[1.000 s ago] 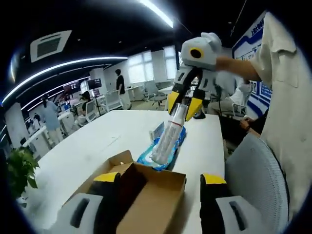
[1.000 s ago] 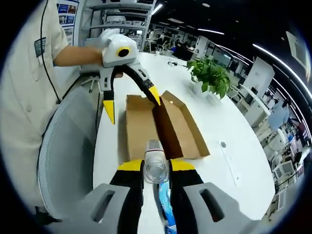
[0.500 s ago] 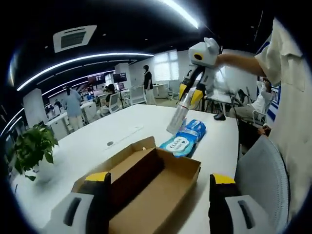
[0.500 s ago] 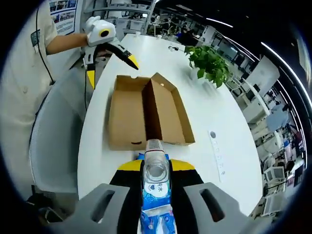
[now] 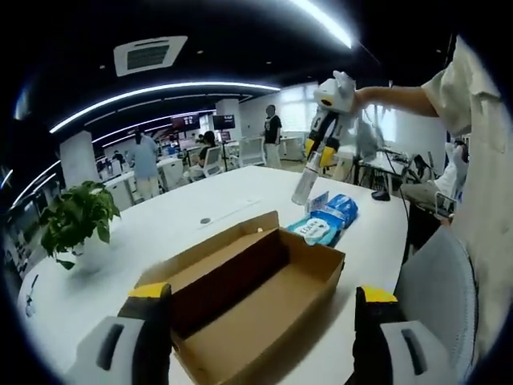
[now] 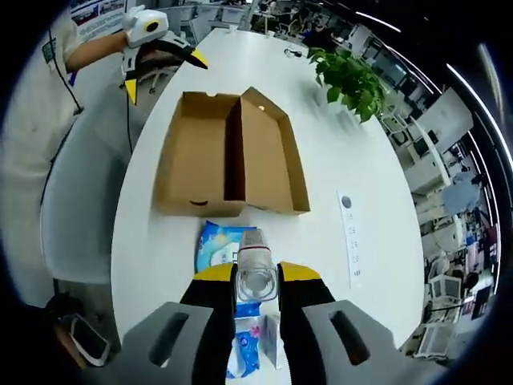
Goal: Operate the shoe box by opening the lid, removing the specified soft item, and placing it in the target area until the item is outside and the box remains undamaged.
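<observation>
An open brown cardboard shoe box point(image 5: 256, 293) lies on the white table point(image 5: 176, 216), its lid folded out flat beside it; from above the box point(image 6: 232, 152) looks empty. Blue soft packs point(image 5: 325, 226) lie on the table just beyond its far end, one blue pack point(image 6: 215, 245) directly under my right gripper. My right gripper point(image 6: 256, 274) is shut on a clear plastic bottle point(image 6: 256, 265) and hangs high over the table; the left gripper view shows this right gripper point(image 5: 318, 152) with the bottle point(image 5: 304, 186) pointing down. My left gripper point(image 5: 260, 321) stands open, near the box's close end; it also shows as the left gripper point(image 6: 160, 72).
A potted plant point(image 6: 349, 76) stands at one table edge, the plant point(image 5: 76, 224) left of the box. A grey office chair point(image 6: 76, 212) is pushed up by the person's side. A small round object point(image 6: 346, 202) and a flat strip point(image 6: 353, 253) lie on the table.
My right gripper has risen well above the table with the bottle, leaving the blue packs lying there. My left gripper has drawn back from the box, jaws still open.
</observation>
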Demonstrator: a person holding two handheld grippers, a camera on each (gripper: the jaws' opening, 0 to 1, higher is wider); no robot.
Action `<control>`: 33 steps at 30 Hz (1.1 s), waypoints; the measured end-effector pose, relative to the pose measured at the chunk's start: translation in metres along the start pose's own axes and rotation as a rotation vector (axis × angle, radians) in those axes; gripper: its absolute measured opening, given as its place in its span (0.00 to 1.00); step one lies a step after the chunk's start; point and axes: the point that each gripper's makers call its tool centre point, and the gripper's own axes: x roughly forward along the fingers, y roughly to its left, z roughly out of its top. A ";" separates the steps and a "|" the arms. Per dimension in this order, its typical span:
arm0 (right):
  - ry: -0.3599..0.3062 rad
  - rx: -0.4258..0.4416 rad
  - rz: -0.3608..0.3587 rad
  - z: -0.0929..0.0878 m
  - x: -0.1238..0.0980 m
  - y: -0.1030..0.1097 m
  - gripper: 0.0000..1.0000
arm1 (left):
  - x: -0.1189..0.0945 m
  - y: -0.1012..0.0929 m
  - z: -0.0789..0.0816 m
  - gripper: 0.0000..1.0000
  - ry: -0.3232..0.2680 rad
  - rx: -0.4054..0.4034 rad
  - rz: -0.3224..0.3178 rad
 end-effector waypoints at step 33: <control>0.295 -0.017 0.131 -0.057 0.081 -0.042 0.17 | -0.032 0.019 -0.021 1.00 0.000 -0.101 0.123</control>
